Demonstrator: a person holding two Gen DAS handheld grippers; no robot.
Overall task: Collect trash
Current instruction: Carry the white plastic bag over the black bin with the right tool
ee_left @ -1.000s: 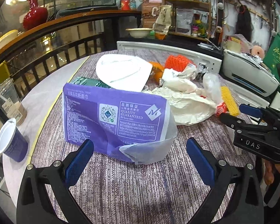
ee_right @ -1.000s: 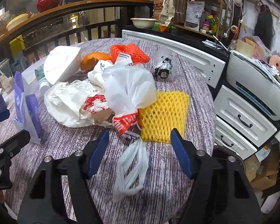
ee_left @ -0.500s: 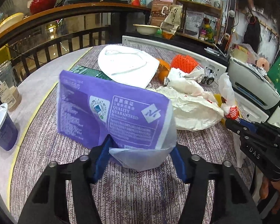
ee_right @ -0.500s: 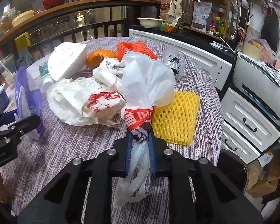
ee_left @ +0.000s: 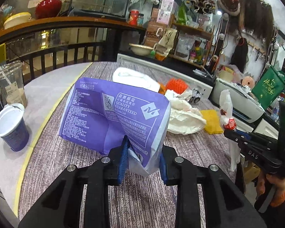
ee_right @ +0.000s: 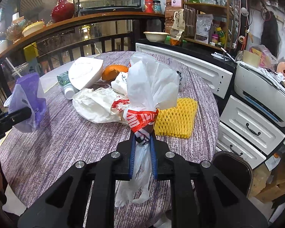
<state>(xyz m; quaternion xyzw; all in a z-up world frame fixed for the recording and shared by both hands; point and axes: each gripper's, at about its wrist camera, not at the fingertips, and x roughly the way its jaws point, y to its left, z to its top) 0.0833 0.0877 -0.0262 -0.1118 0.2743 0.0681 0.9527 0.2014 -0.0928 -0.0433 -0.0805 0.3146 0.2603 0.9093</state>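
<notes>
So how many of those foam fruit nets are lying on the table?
2. The yellow foam net lies flat at the table's right edge, behind the white plastic bag. The orange foam net sits farther back, beside the crumpled white wrappers. The pile may hide others.

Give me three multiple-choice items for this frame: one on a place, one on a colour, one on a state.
1. Where does the yellow foam net lie?
A. on the table, right of the white plastic bag
B. inside the blue cup
C. on the printer

2. What colour is the wrapper in the left gripper?
A. green
B. purple
C. orange

3. What state is the right gripper in?
A. wide open over the table
B. shut on nothing
C. shut on the white plastic bag

Answers:
1. A, the net rests flat on the table beside the bag.
2. B, its printed face is purple.
3. C, both fingers pinch the bag's twisted neck.
</notes>
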